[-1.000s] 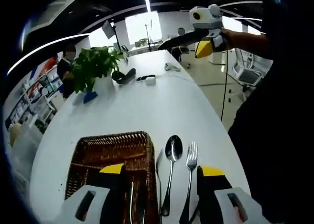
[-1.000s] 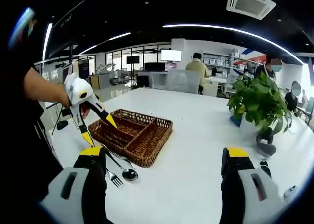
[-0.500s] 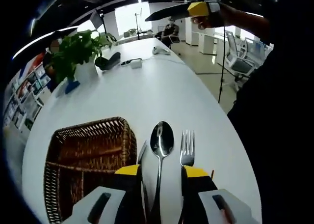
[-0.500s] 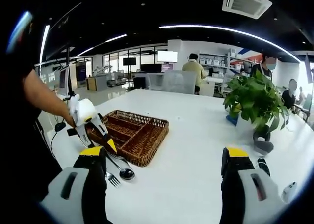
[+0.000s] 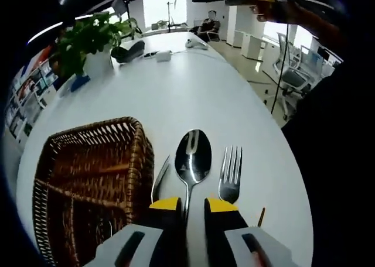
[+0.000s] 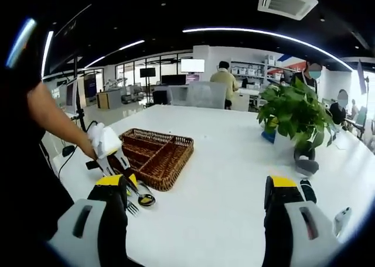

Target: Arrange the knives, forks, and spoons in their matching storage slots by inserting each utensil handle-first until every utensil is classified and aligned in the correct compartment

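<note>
Steel, so stiff, light and slick: the polished silver spoon [image 5: 192, 156] lying on the white worktop [image 5: 193, 97] beside the woven brown wicker tray [image 5: 76, 179] is best pinched mid-handle, where the left gripper [image 5: 187, 205] has nearly closed around it, while the right gripper [image 6: 196, 188] hangs released.

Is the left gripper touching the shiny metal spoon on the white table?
Touching. In the left gripper view, the left gripper has its jaws closed on the handle of the shiny metal spoon.

A shiny spoon [image 5: 192, 156] lies bowl-up on the white desk [image 5: 193, 91] between a knife [image 5: 159, 176] and a fork [image 5: 230, 176], all just beside the brown wicker tray [image 5: 88, 167] with dividers.
</note>
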Tool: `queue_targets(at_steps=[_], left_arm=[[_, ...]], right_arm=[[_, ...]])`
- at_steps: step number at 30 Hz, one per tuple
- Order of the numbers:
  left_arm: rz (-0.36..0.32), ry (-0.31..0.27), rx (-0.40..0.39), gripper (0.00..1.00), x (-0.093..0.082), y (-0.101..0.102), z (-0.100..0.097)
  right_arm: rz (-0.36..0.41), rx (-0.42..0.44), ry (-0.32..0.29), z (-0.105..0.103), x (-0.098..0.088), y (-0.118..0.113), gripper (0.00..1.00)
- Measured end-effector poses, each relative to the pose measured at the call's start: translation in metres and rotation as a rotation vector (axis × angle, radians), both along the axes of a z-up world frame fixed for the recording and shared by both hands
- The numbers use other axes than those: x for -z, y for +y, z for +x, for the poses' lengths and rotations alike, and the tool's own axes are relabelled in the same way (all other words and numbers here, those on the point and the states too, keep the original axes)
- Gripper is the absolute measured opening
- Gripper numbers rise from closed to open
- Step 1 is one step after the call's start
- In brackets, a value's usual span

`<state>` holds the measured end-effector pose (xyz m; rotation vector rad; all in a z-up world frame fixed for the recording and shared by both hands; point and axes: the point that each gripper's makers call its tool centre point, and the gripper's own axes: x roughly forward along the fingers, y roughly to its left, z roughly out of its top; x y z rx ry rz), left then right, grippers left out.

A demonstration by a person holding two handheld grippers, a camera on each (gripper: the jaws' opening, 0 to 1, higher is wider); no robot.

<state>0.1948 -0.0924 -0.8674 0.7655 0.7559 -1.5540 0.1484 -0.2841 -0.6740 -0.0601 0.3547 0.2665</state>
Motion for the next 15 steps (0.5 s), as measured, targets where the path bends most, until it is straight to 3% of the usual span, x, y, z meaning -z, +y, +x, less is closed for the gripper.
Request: queue_targets(at_steps=[9, 15], left_arm=[[-0.028, -0.045, 0.011, 0.06, 0.0047, -0.0009, 0.0047], [-0.037, -0.102, 0.064, 0.02, 0.0050, -0.0015, 0.0065]], right_arm=[[-0.004, 0.005, -0.001, -0.0034, 0.0015, 0.0010, 0.99], [-0.007, 0.009, -0.016, -0.0029, -0.0026, 0.0008, 0.99]])
